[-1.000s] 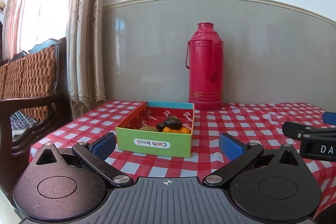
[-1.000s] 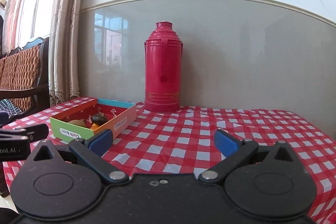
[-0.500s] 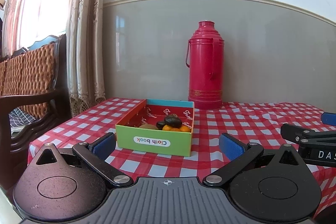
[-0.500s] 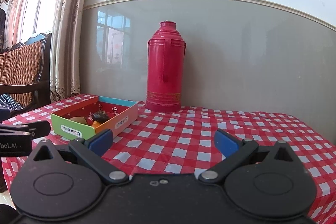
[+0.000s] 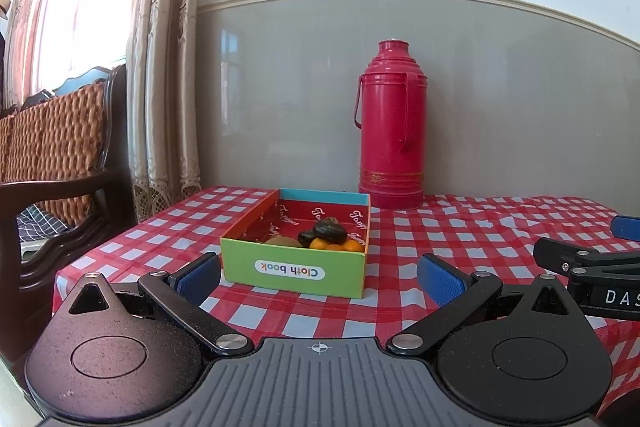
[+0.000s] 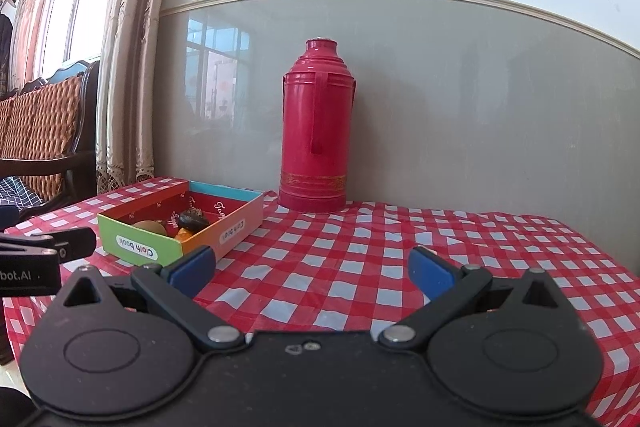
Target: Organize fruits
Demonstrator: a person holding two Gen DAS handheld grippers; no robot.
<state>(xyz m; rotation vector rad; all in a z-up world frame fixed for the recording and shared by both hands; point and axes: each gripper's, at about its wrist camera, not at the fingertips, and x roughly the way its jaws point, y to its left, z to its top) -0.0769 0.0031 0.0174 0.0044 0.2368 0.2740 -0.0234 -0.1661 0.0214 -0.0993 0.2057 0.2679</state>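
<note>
Sitting in the near right corner of the shallow cardboard box (image 5: 294, 273), the fruits (image 5: 326, 237) form one small heap: a dark, wrinkled piece on top, small orange ones under it and a brownish one to the left, all below the rim. The box rests on the checked tablecloth (image 5: 460, 239) toward the left side of the table, with a tall red thermos (image 5: 390, 131) standing behind it against the far wall and a wooden chair (image 5: 56, 163) off the table's left edge. The likeliest trouble from here is the heap itself: the pieces lie touching, so a finger coming down on one could nudge its neighbours or roll the top piece off, and the round orange ones could squirt out of a pinch that lands off centre. The box looks light, so a finger catching its wall could drag it across the cloth or tip it. The two tools are also close together, and both reaching in at once could make them knock. The left gripper (image 5: 320, 277) is level, just short of the box's near wall, fingers spread wide with nothing between them. The right gripper (image 6: 310, 267) is level over bare cloth to the right of the box, likewise released and empty.
</note>
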